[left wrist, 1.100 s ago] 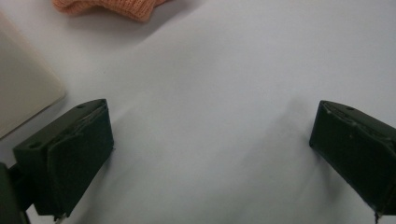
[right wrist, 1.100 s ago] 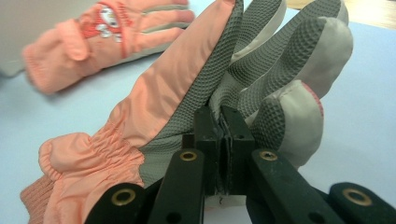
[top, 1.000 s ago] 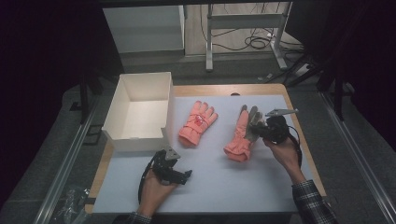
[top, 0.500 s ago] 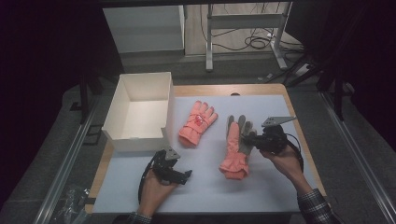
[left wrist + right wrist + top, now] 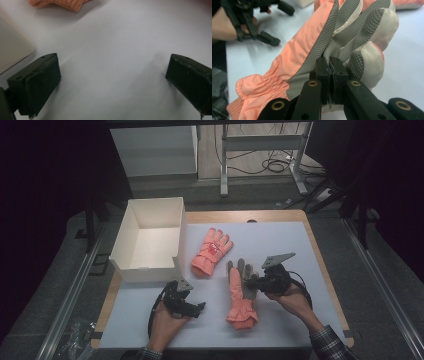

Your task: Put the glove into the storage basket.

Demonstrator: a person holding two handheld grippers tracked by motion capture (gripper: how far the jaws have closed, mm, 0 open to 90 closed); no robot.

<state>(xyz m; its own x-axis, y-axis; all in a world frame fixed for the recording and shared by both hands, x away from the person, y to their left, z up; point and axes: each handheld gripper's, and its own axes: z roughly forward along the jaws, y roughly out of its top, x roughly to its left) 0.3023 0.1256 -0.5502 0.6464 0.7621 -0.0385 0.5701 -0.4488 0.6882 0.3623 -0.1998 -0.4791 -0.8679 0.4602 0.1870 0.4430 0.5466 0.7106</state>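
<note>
My right gripper (image 5: 329,65) clamps the near glove's (image 5: 240,295) grey palm, a grip detailed in its own view. My left gripper (image 5: 192,307) idles open on the mat (image 5: 112,62); the high view adds a second glove (image 5: 211,251) by the box (image 5: 147,240).

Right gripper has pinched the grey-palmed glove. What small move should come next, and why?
Probably carry the glove a little further toward the white box. The right gripper is shut on its grey palm fabric, so the grip looks secure; the glove lies between the two hands, short of the box. The left gripper stands open over bare table, ready to help.
</note>
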